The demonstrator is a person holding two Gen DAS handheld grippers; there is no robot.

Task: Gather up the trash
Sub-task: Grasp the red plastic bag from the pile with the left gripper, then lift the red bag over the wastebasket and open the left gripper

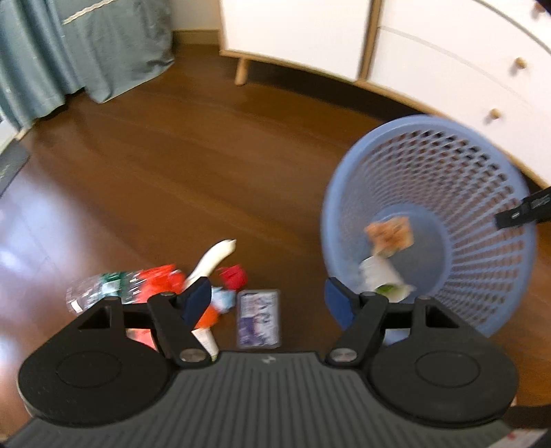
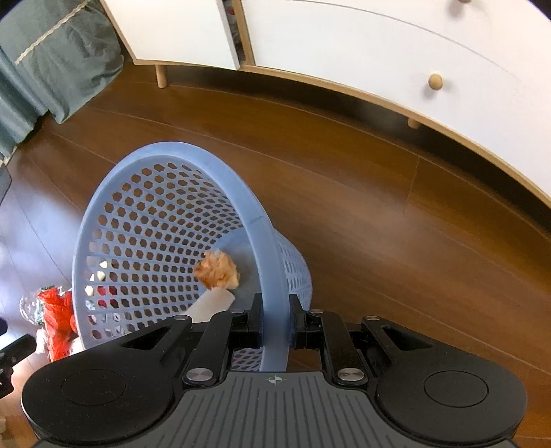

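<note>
A blue mesh wastebasket (image 1: 478,193) stands tilted on the wooden floor, holding an orange crumpled wrapper (image 1: 391,234) and a white carton (image 1: 382,275). My right gripper (image 2: 274,322) is shut on the basket's rim (image 2: 272,262); the orange wrapper (image 2: 217,270) shows inside. My left gripper (image 1: 268,303) hangs open with nothing between its fingers, above a pile of trash: a purple packet (image 1: 258,318), a red-and-green plastic wrapper (image 1: 127,286), a white tube (image 1: 213,260) and a small red piece (image 1: 234,275). The right gripper's finger (image 1: 523,210) pokes in at the right edge.
A white cabinet (image 1: 303,31) on wooden legs and a white chest of drawers (image 2: 396,58) line the far wall. A teal curtain (image 1: 79,48) hangs to the floor at the back left. Bare wooden floor (image 1: 172,165) lies between them and the trash.
</note>
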